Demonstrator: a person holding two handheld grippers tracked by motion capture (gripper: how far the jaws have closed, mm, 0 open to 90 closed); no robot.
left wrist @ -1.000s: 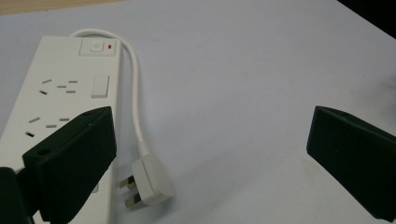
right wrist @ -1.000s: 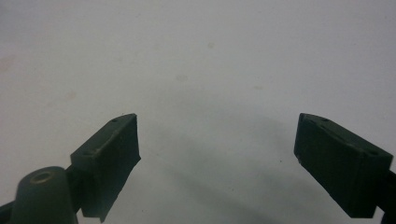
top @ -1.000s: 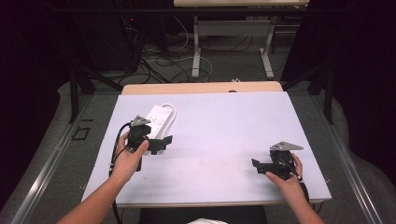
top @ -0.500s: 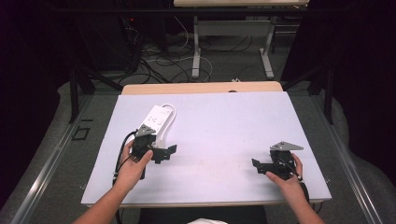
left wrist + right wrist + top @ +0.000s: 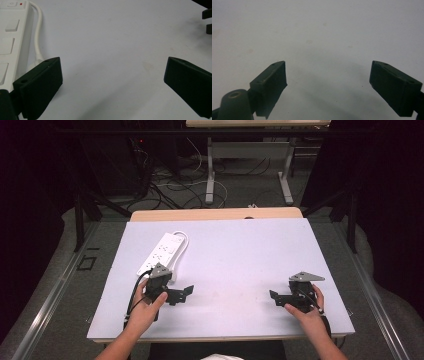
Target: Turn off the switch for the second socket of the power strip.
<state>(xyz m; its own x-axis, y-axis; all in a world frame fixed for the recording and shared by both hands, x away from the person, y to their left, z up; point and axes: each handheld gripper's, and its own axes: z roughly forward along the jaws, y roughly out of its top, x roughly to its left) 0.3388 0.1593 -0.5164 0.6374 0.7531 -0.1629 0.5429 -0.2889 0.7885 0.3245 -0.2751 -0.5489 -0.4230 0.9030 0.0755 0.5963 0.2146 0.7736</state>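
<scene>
The power strip [image 5: 161,252], a long white plastic bar with a rounded cable, lies at 10 o'clock on the matte white table [image 5: 240,255]. The left gripper [image 5: 184,293], just beside its near end, is released and empty. The right gripper [image 5: 275,296], at 4 o'clock, is released too. Behind, dark floor with cables [image 5: 165,190].

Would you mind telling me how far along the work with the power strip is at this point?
Nothing looks done yet: the power strip lies flat near the table's far left, its cord looped beside it. In hand: the left gripper sits open just below the strip, gripping nothing. The right gripper rests open over bare table. Any handling of the strip is still ahead.
</scene>
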